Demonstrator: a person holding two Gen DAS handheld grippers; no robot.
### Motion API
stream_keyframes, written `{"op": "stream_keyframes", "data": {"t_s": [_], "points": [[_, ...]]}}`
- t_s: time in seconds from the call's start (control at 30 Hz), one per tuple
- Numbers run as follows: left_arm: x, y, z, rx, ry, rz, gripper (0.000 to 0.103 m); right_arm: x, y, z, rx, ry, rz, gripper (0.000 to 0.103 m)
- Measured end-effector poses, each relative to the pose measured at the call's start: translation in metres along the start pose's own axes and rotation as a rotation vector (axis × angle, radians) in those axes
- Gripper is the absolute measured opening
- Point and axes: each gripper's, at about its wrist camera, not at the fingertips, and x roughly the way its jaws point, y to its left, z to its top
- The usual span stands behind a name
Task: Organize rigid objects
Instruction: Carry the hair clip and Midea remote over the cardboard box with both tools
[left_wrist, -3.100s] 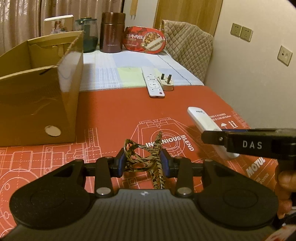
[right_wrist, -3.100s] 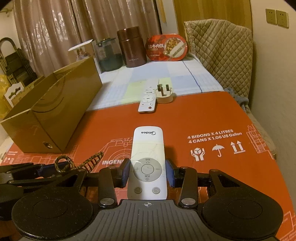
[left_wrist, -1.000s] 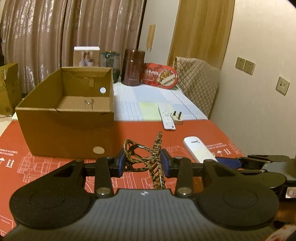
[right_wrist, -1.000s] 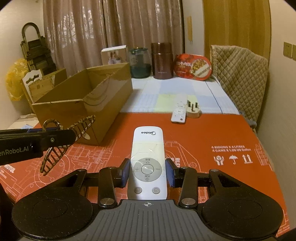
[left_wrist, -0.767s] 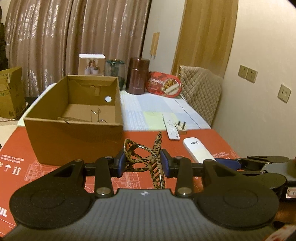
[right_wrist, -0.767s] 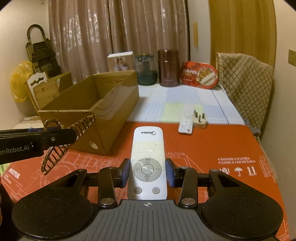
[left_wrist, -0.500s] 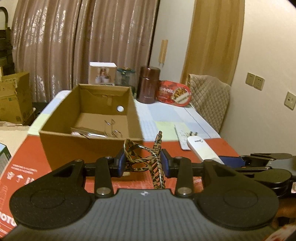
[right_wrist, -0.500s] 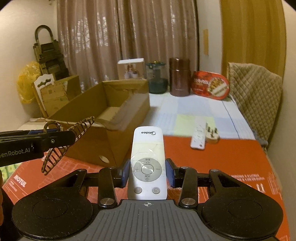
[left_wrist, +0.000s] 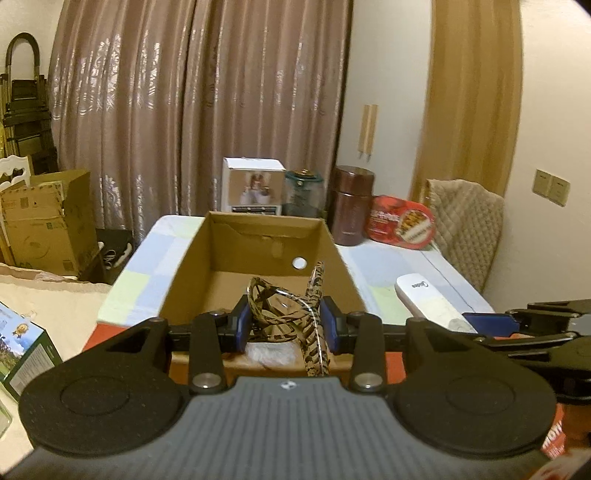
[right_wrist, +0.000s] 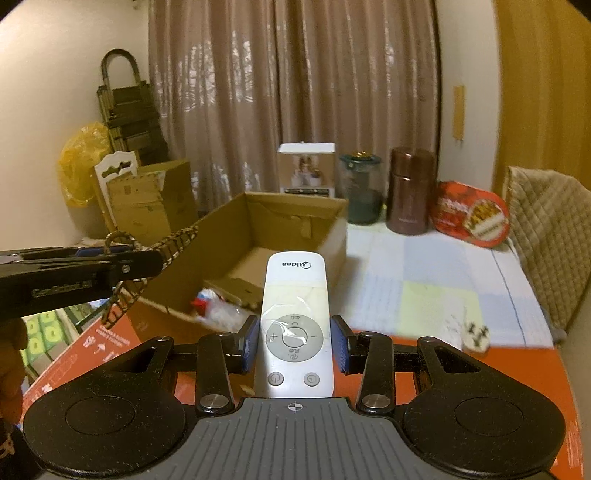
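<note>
- The hair clip (left_wrist: 291, 314) is patterned in brown and tan leopard print.
- The remote (right_wrist: 295, 317) is white with a grey round button pad.
- The cardboard box (left_wrist: 266, 236) is plain brown.
- The left claw (left_wrist: 288, 325) and the right claw (right_wrist: 295, 343) are black with blue pads.
- The table (right_wrist: 517, 369) has an orange-red cover with white print at the near end; further back, the cloth (right_wrist: 424, 280) is in pale blue, white and light green squares.
- The curtain (left_wrist: 192, 110) is brownish mauve with a shiny pattern.
- The canister (right_wrist: 410, 192) is dark brown.
- The food tin (right_wrist: 469, 214) is red.
- The quilted cover (left_wrist: 465, 221) is beige.
</note>
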Motion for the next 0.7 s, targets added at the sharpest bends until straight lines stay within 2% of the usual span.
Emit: {"op": "stream_keyframes", "data": {"t_s": [0.33, 0.7], "points": [[0.058, 0.026, 0.024, -0.033, 0.03, 0.003, 0.033, 0.056, -0.002, 0.031, 0.004, 0.04, 0.039, 0.037], [0.116, 0.045, 0.035, -0.018, 0.106, -0.002, 0.033, 0.109, -0.018, 0.056, 0.01, 0.076, 0.029, 0.037]]}}
